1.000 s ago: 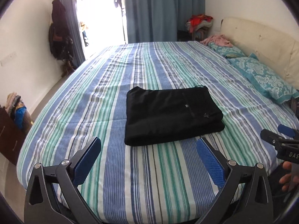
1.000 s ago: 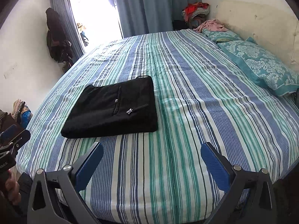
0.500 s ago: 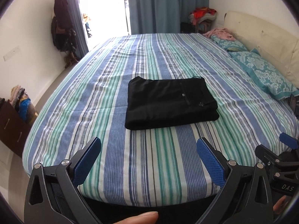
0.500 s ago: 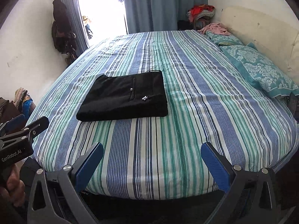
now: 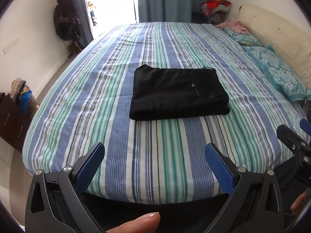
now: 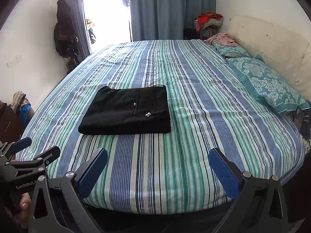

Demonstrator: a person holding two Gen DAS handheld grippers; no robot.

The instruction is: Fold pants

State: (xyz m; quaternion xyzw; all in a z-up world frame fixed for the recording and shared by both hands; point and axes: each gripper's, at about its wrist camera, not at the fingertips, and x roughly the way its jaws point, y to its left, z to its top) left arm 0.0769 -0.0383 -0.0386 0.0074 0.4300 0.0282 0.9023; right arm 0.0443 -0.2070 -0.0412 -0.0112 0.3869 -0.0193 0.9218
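Only partly visible, folded pants (image 5: 178, 93) hide their inner layers.

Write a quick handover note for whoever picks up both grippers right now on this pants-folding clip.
Left gripper: jaws wide open, holding nothing, above the near edge of the bed.
Right gripper: jaws wide open, holding nothing, also at the near edge.
Black pants: folded into a compact rectangle, lying flat on the striped sheet, clear of both grippers and of the pillows.
Done: the fold looks complete, edges roughly aligned.
Left: probably nothing; at most square up the near edge of the pants.
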